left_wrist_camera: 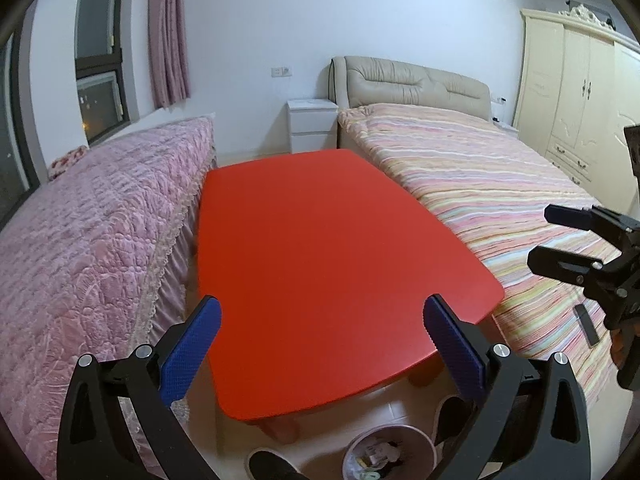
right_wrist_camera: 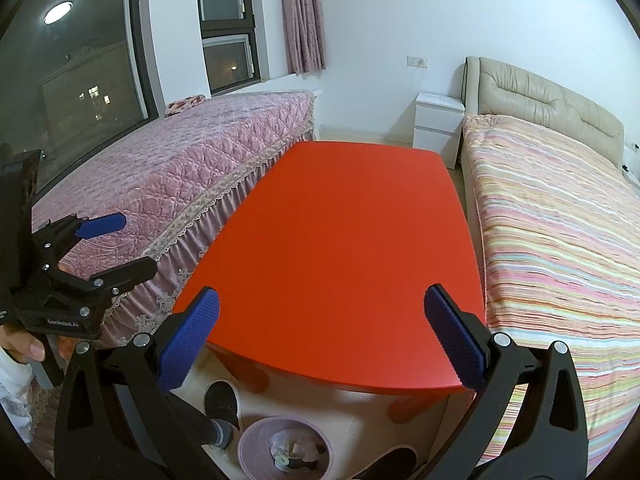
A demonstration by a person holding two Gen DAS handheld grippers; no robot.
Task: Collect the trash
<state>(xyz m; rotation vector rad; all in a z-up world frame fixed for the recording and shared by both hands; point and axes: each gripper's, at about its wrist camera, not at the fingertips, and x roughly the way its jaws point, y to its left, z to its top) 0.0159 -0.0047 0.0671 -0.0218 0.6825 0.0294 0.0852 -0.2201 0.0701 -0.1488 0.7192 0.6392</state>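
A low red table (left_wrist_camera: 328,264) stands between two beds, its top bare; it also shows in the right wrist view (right_wrist_camera: 344,248). A pale pink trash bin (left_wrist_camera: 388,454) with crumpled scraps inside sits on the floor below the table's near edge, and shows in the right wrist view (right_wrist_camera: 285,454) too. My left gripper (left_wrist_camera: 320,320) is open and empty above the table's near edge. My right gripper (right_wrist_camera: 322,318) is open and empty, also over the near edge. Each gripper shows in the other's view, the right gripper (left_wrist_camera: 540,236) at right and the left gripper (right_wrist_camera: 132,244) at left.
A pink quilted bed (left_wrist_camera: 92,248) borders the table's left side and a striped bed (left_wrist_camera: 500,184) its right. A small dark object (left_wrist_camera: 586,324) lies on the striped bed. A white nightstand (left_wrist_camera: 312,124) stands beyond. The person's slippered feet (right_wrist_camera: 222,400) flank the bin.
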